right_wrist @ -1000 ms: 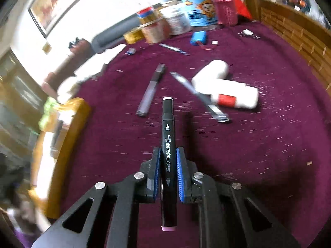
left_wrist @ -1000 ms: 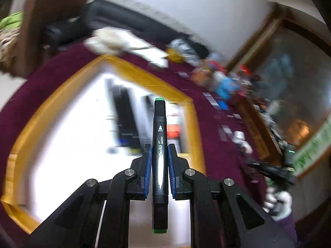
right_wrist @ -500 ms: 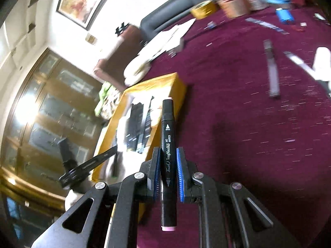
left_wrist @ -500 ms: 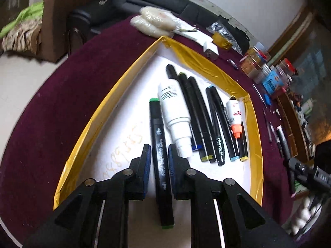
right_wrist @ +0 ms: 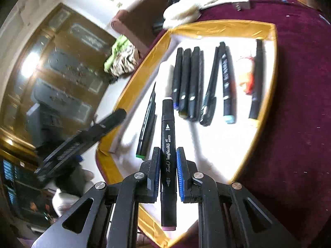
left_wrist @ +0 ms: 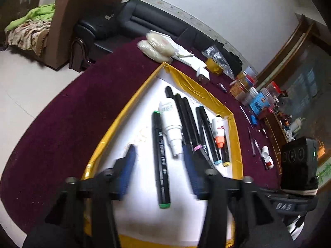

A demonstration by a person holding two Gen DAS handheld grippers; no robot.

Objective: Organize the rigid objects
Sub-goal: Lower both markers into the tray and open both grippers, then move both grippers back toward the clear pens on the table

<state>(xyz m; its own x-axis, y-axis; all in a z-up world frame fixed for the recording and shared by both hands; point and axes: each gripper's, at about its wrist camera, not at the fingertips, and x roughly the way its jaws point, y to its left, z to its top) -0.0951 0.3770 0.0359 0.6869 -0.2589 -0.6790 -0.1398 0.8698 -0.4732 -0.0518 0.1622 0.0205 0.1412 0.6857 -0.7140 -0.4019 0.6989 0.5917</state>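
Left gripper point(left_wrist: 159, 173) spread wide, blue pads apart and blurred, over a green-capped marker point(left_wrist: 161, 157) lying free on the white floor of the yellow-rimmed tray point(left_wrist: 128, 111) — just left of a white bottle point(left_wrist: 171, 128) and a row of black markers point(left_wrist: 192, 128). Right gripper point(right_wrist: 168, 173) pinching a pink-capped marker point(right_wrist: 168, 159), upright between the pads, above the tray's near end on the maroon cloth point(right_wrist: 300, 124).
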